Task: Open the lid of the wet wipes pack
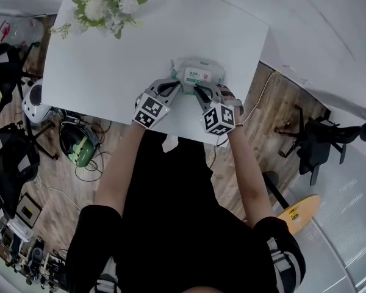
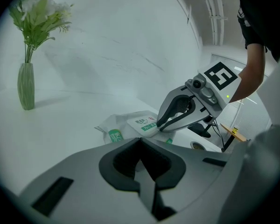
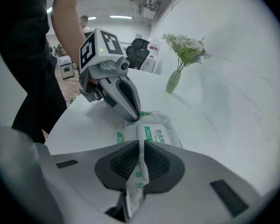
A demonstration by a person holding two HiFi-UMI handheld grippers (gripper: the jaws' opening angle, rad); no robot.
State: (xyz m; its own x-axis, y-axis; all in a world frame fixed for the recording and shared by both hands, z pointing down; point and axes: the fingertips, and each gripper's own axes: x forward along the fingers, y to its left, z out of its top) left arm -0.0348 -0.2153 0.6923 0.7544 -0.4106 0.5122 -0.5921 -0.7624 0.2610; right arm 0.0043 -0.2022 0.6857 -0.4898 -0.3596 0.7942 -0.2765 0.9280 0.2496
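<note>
White table (image 1: pixel 110 72), wood floor around it, flowers (image 1: pixel 104 5) at the far corner. The wet wipes pack (image 1: pixel 198 75) lies near the table's near edge. The left gripper (image 1: pixel 178 88) pinches its left end, the right gripper (image 1: pixel 198 90) clamps its wrapper, lid still flat. The tabletop beyond is open.

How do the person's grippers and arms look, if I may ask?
The left gripper and right gripper are grey and tapered, each with dark pads and a cube of black-and-white square markers. The sleeves are short and black.
</note>
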